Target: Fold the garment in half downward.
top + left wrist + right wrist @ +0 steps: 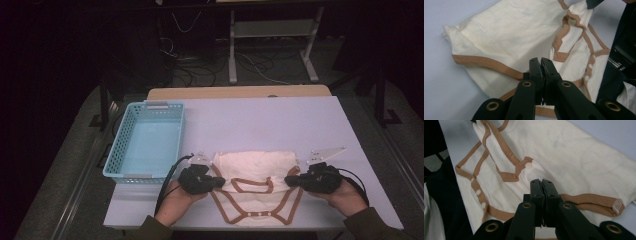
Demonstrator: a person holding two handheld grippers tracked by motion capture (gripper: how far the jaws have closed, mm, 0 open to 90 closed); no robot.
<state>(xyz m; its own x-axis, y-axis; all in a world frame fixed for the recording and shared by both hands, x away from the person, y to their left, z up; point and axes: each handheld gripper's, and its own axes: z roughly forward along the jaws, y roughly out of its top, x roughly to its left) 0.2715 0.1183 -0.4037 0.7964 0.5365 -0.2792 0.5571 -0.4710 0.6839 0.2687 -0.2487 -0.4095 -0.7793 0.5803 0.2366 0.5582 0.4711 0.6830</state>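
Both hands' grippers, left gripper [218,182] and right gripper [289,181], have fingers clamped on the cream garment's [255,165] side edges; judging by this, folding is in hand, next lifting both edges evenly.

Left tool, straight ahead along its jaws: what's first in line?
Likely the cream garment: the left tool, jaws shut, points across its tan-trimmed cloth. Whether the jaws already pinch its edge is unclear.

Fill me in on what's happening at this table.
A person is working on a cream baby bodysuit with tan trim, lying flat on the white table. The left hand-held gripper is at its left edge and the right hand-held gripper at its right edge, both with jaws shut; whether they pinch the fabric is unclear. A light blue basket sits at the left.
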